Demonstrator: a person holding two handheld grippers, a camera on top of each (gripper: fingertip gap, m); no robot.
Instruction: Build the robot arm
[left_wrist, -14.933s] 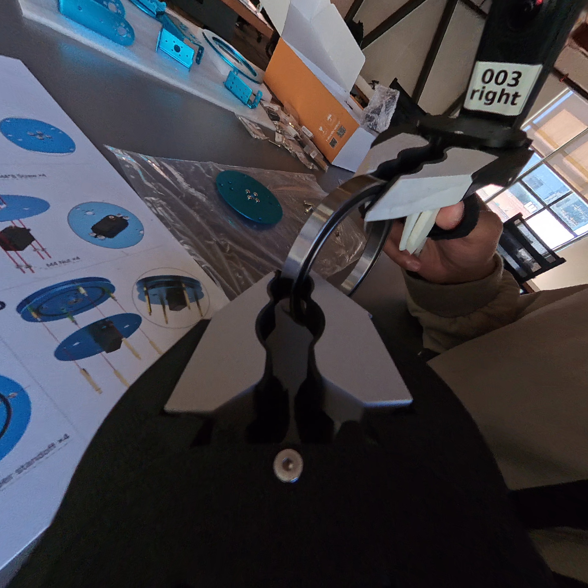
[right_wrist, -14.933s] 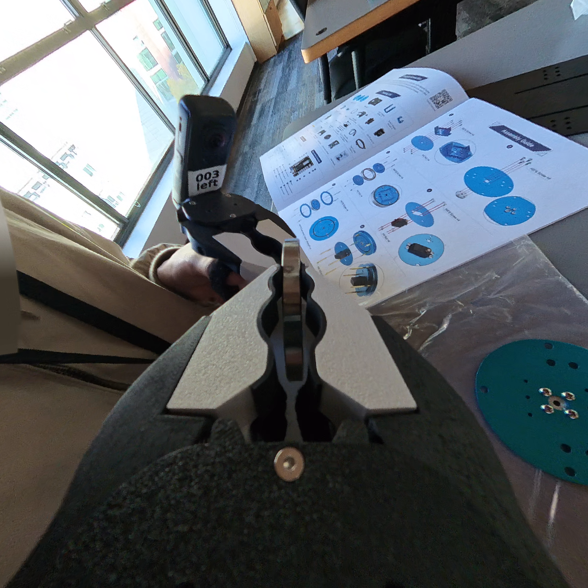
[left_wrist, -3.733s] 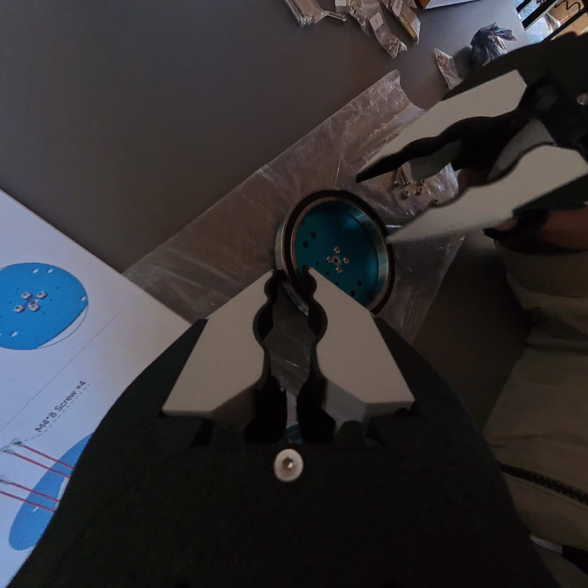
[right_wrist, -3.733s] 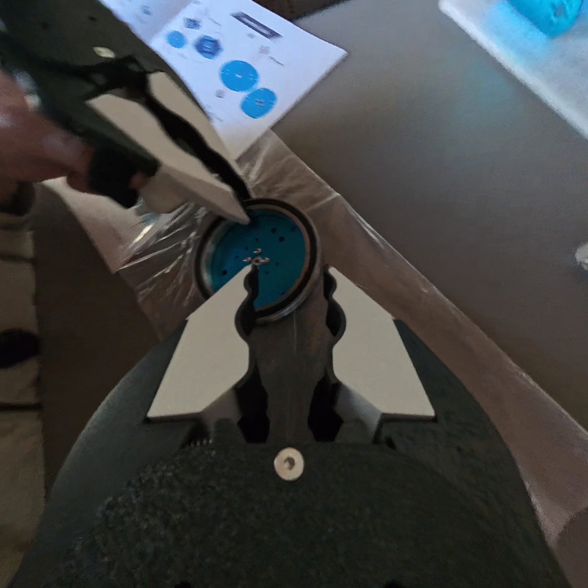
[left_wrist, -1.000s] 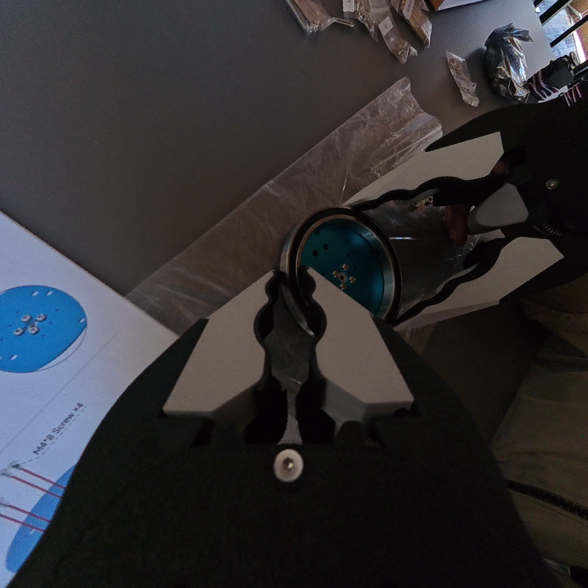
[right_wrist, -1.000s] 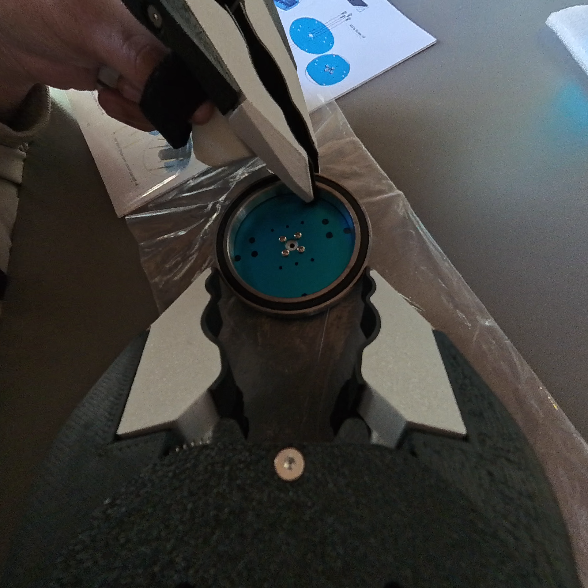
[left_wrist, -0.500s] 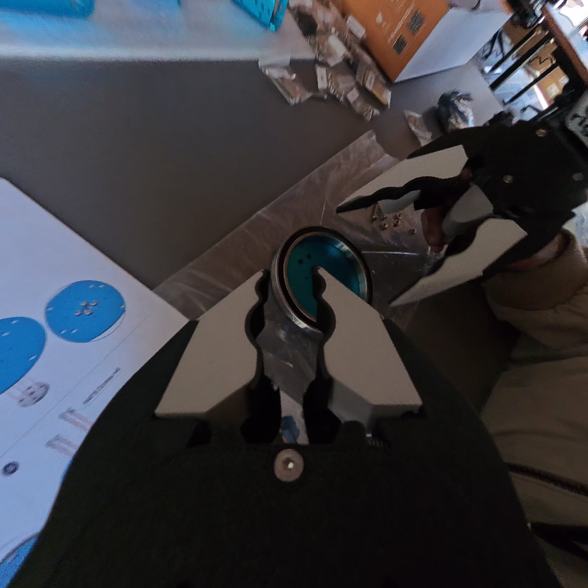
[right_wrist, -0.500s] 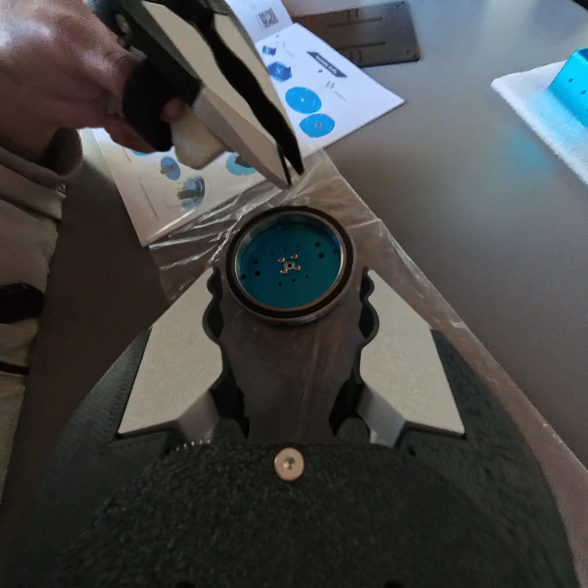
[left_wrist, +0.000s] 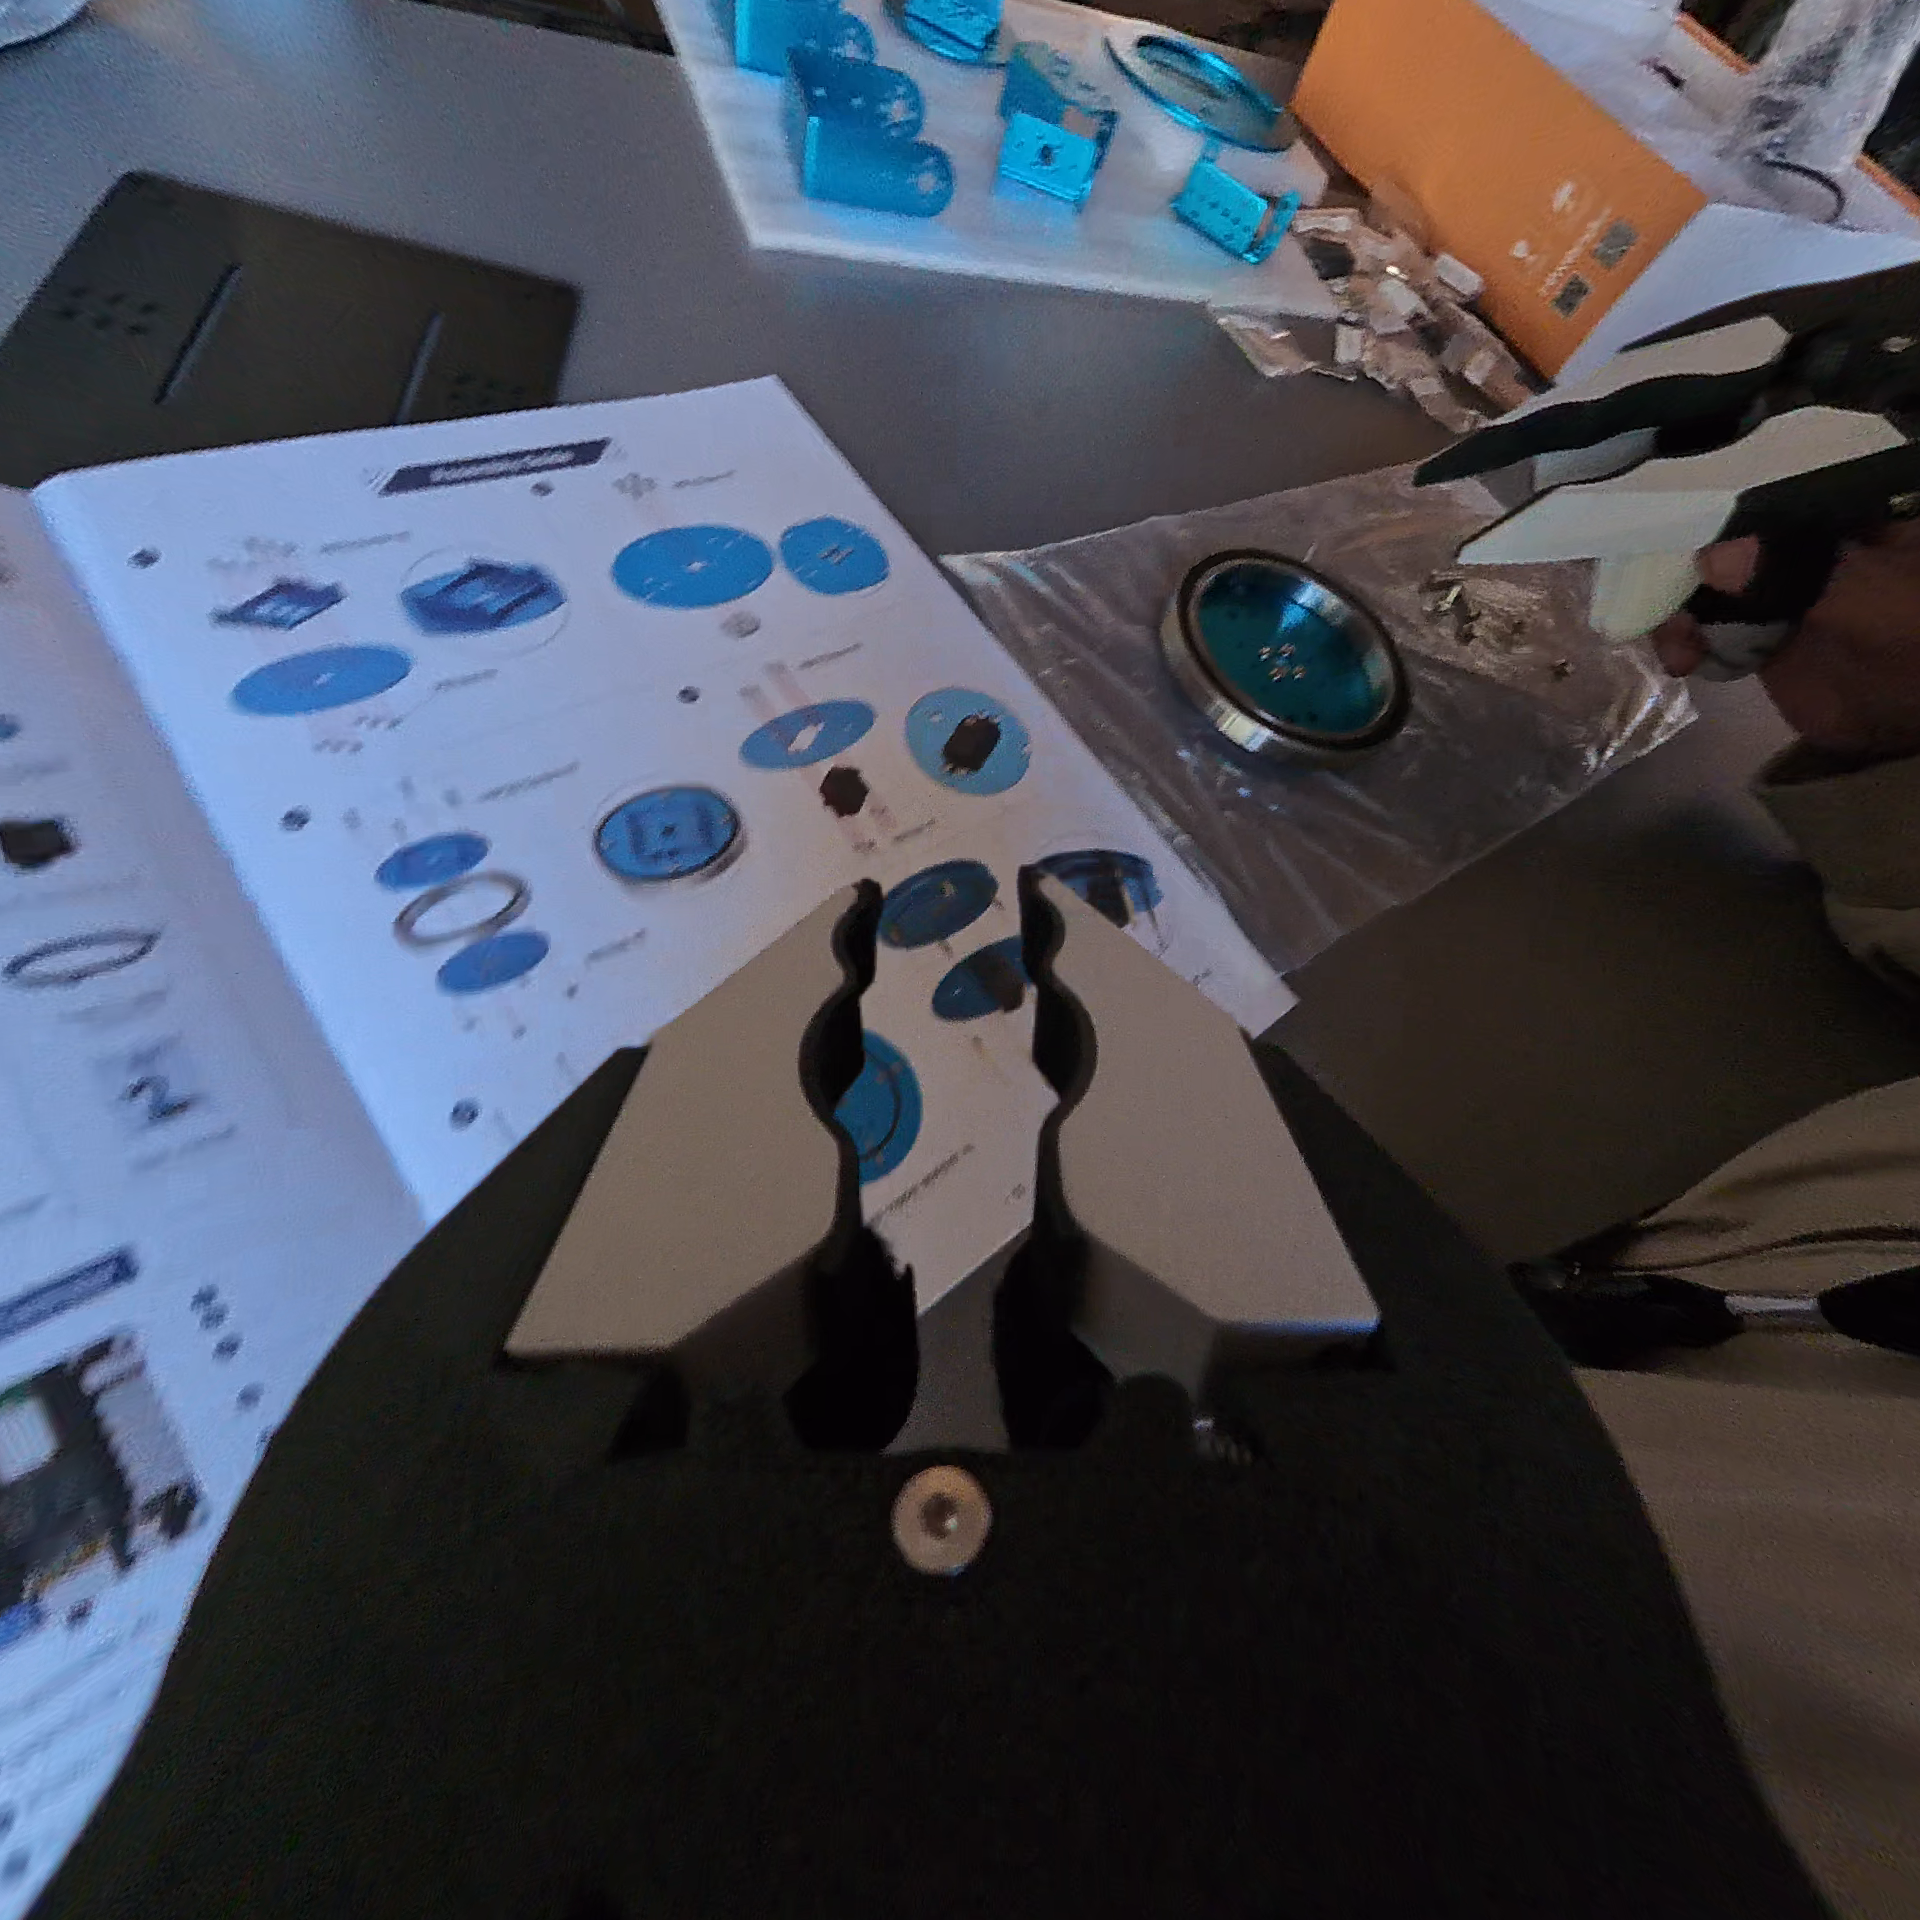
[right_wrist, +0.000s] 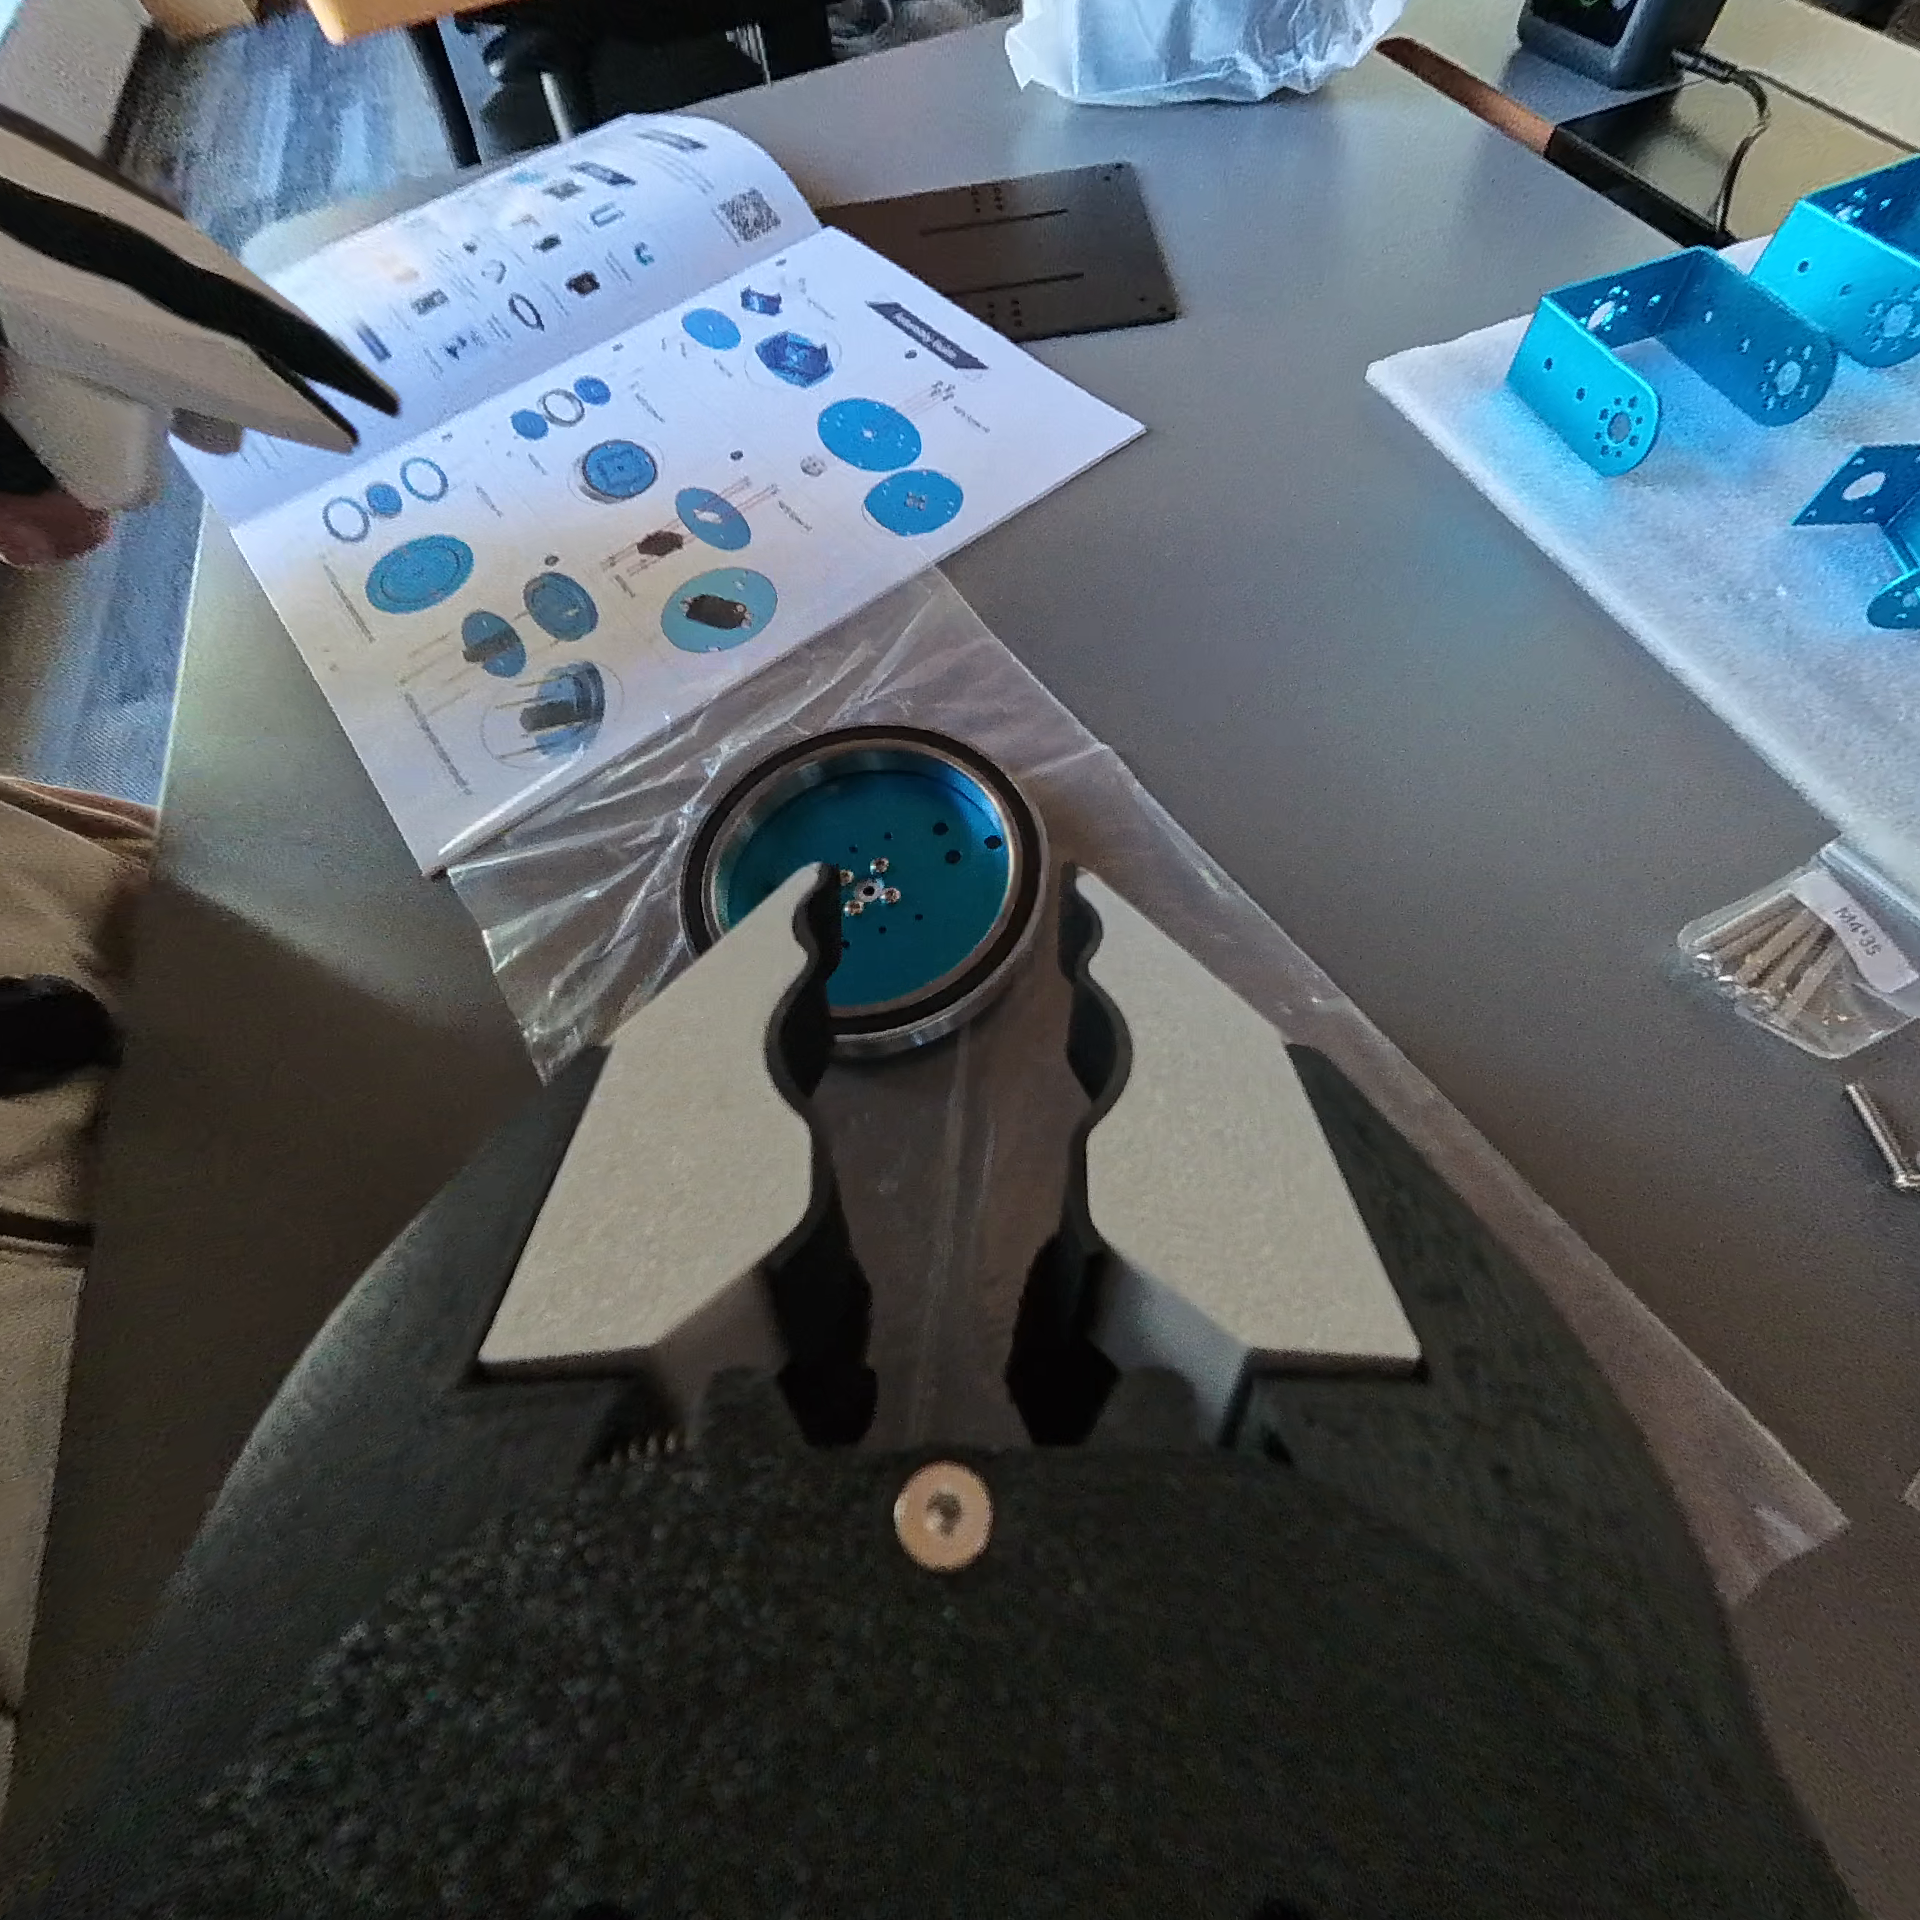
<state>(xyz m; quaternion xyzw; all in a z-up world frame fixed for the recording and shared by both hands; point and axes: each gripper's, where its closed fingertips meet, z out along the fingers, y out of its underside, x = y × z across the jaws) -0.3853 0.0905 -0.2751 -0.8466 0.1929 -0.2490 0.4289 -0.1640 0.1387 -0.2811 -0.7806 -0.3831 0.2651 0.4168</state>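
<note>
A steel bearing ring (right_wrist: 909, 1031) lies flat on a clear plastic bag (right_wrist: 1164, 862), around a blue round plate (right_wrist: 914, 821) with small screws at its centre. My right gripper (right_wrist: 945, 878) is open and empty, its tips just above the near side of the ring. In the left wrist view the ring (left_wrist: 1210, 707) and blue plate (left_wrist: 1288, 655) sit at the right, with the right gripper (left_wrist: 1444, 516) beyond them. My left gripper (left_wrist: 945, 888) is open and empty above the open instruction booklet (left_wrist: 520, 727). It also shows in the right wrist view (right_wrist: 372, 424).
Blue metal brackets (right_wrist: 1683, 353) lie on white foam at the right. Small bags of screws (right_wrist: 1808, 956) and loose screws (left_wrist: 1455, 603) lie nearby. A black plate (right_wrist: 1018, 249) lies past the booklet (right_wrist: 675, 416). An orange box (left_wrist: 1475, 177) stands at the back. Some 25 centimeters of space lies between my two pairs of fingers. About 7 centimeters separates my right fingertips from the blue round plate (right_wrist: 914, 821). The left camera catches it too, in the left wrist view (left_wrist: 1236, 622).
My left gripper has let go of the ring, opened and pulled back over the booklet. My right gripper has drawn back a little. The ring stays around the blue plate.
</note>
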